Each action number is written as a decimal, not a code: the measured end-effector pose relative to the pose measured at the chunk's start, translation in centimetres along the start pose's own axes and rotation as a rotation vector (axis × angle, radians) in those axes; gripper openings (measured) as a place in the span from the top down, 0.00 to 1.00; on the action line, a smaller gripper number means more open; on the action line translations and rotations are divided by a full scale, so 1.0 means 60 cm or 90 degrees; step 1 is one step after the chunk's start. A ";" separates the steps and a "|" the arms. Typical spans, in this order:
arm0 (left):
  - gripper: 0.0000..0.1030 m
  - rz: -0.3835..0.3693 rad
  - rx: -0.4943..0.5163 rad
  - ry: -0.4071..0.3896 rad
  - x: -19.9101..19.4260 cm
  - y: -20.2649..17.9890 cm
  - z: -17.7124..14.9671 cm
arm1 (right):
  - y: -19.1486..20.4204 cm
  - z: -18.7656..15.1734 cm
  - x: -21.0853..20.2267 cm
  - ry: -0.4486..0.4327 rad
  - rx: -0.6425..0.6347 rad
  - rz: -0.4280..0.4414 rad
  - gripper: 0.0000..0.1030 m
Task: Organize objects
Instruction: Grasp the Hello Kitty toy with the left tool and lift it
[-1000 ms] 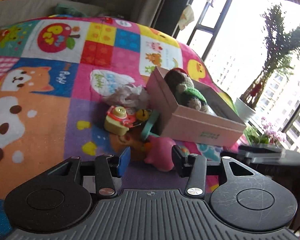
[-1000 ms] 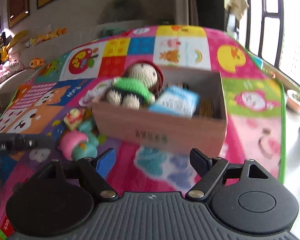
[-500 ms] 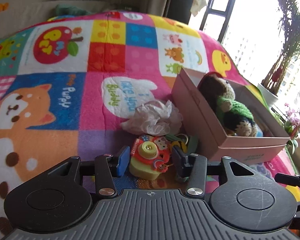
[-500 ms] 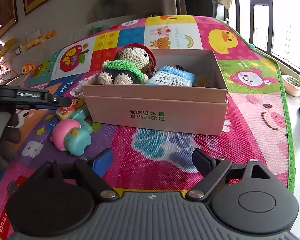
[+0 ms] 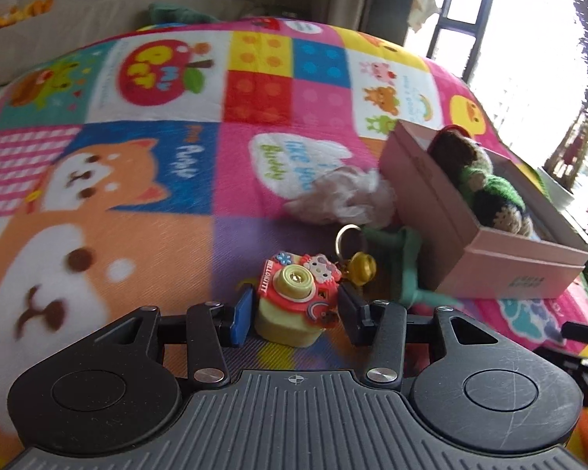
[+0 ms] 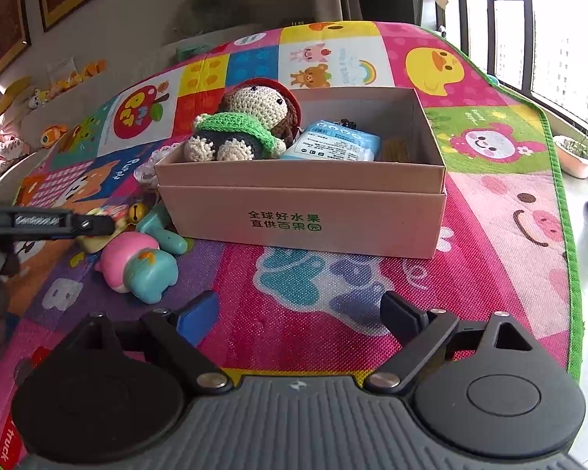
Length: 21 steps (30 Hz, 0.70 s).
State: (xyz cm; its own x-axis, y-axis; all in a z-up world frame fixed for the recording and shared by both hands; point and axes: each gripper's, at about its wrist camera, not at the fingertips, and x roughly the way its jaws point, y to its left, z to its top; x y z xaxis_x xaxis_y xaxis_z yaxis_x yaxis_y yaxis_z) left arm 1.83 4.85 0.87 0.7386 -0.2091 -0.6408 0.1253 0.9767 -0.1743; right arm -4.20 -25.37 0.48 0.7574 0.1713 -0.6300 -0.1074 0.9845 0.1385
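Note:
A red and yellow toy camera keychain (image 5: 296, 293) lies on the play mat between the fingers of my left gripper (image 5: 294, 311); the pads flank it closely without clearly pressing. A gold bell (image 5: 362, 266) hangs off it. To the right stands a pink cardboard box (image 5: 450, 243) holding a crochet doll (image 5: 486, 184). In the right wrist view the box (image 6: 302, 215) also holds a blue tissue pack (image 6: 333, 145) beside the doll (image 6: 251, 117). My right gripper (image 6: 302, 313) hovers before the box, its jaws opening with nothing between them.
A pink and teal squishy toy (image 6: 137, 262) and a teal piece (image 6: 162, 231) lie left of the box. A crumpled clear bag (image 5: 345, 196) sits against the box's far corner. The mat's green edge (image 6: 566, 243) and a plant pot (image 6: 576, 156) lie to the right.
My left gripper swung left from the pink squishy toy and came forward until the toy camera sits between its fingers. The right gripper's jaws have spread wider.

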 end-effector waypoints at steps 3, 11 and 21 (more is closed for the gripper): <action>0.51 0.046 -0.043 -0.033 -0.035 0.021 -0.031 | 0.002 0.000 0.002 0.003 -0.004 -0.002 0.08; 0.51 0.049 -0.079 -0.072 -0.059 0.034 -0.056 | 0.016 0.001 0.003 0.009 -0.032 -0.015 0.04; 0.50 0.023 -0.109 -0.080 -0.059 0.045 -0.061 | 0.123 0.011 0.007 0.015 -0.114 0.064 0.04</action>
State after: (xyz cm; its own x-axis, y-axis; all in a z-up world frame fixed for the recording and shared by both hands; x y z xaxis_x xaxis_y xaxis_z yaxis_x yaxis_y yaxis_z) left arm -2.90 8.05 -0.06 0.8187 -0.1561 -0.5526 -0.0087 0.9589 -0.2837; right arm -4.25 -18.08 1.77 0.7216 0.2678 -0.6385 -0.2965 0.9528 0.0645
